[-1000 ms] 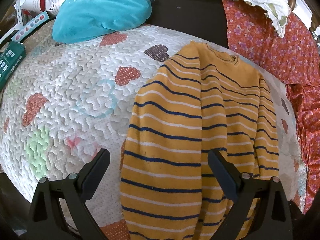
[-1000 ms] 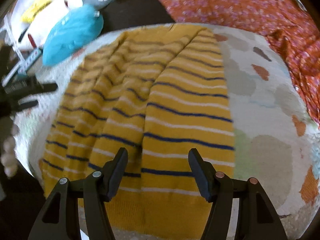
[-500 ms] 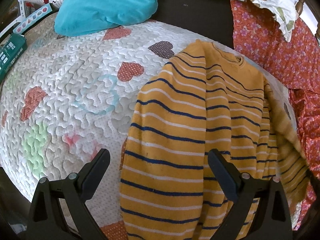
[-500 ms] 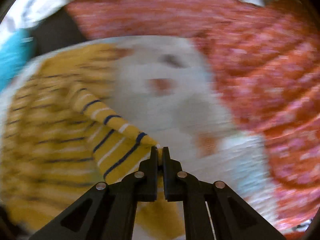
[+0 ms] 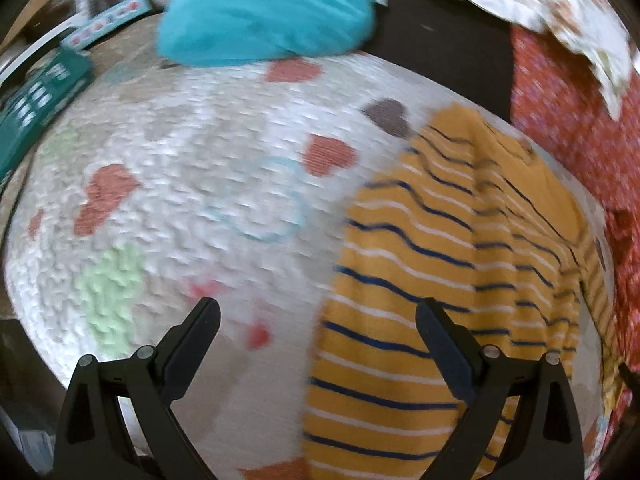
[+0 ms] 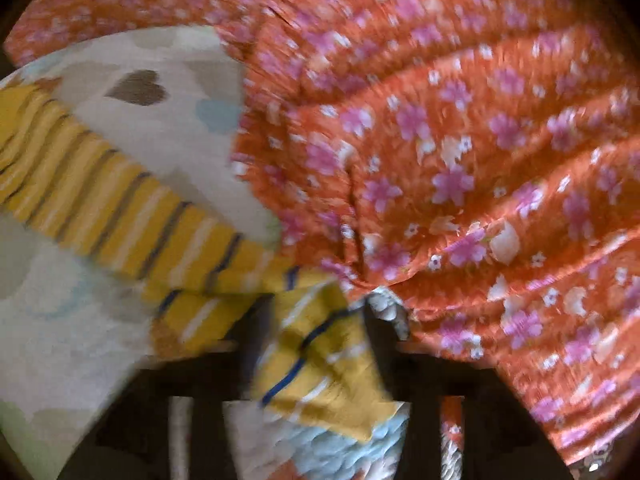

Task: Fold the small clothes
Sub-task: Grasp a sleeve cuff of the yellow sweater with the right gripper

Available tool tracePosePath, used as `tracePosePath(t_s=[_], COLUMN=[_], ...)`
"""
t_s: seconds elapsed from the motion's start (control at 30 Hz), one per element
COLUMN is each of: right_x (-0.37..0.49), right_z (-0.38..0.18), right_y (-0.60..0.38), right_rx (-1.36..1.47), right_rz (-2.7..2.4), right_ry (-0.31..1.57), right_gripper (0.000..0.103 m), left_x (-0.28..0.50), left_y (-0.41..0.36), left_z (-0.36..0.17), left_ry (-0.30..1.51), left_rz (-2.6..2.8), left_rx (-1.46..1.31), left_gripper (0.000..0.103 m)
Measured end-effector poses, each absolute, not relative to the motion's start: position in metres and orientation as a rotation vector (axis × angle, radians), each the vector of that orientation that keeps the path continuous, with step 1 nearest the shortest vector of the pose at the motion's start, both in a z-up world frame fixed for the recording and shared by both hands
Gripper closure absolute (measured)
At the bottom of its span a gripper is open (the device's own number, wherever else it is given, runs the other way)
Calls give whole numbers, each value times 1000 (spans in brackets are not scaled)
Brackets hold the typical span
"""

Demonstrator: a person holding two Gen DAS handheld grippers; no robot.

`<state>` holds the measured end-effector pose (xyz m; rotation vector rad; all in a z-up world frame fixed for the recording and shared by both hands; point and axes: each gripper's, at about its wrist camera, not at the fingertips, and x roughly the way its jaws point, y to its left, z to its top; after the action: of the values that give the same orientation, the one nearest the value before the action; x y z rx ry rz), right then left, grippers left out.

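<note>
A yellow sweater (image 5: 440, 260) with navy and white stripes lies flat on the white heart-print quilt (image 5: 180, 180). My left gripper (image 5: 318, 320) hovers open over the quilt at the sweater's left edge, holding nothing; its right finger (image 5: 444, 344) is over the striped cloth. In the blurred right wrist view, the sweater's sleeve (image 6: 120, 200) stretches out across the quilt (image 6: 160, 128) to my right gripper (image 6: 318, 320). Its jaws are opening, and the sleeve's cuff (image 6: 320, 360) lies loose between them.
An orange floral fabric (image 6: 460, 160) lies bunched right beside the sleeve end, also at the right edge (image 5: 580, 120). A teal cushion (image 5: 264, 12) and a green box (image 5: 36, 100) sit at the quilt's far and left edges.
The right gripper shut on the sleeve's cuff, drew the sleeve out sideways towards the orange fabric, and its jaws have now parted. The left gripper shifted left, staying open.
</note>
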<state>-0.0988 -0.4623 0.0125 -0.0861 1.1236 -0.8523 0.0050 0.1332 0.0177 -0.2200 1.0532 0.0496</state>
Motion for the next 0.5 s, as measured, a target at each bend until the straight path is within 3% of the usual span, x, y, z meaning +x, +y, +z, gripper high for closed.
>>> tracePosePath(t_s=[0.23,0.5], right_x=[-90,-59], right_z=[58,25], right_y=[-294,-98], right_rx=[76,256], right_rz=[-258,362], right_ry=[996,1099], right_gripper=[39,46], left_x=[-5,-22], left_y=[211,257], left_z=[20,29], left_ry=[1044,1004], left_rz=[173,197], left_rx=[-374,-499], left_gripper=[5,5])
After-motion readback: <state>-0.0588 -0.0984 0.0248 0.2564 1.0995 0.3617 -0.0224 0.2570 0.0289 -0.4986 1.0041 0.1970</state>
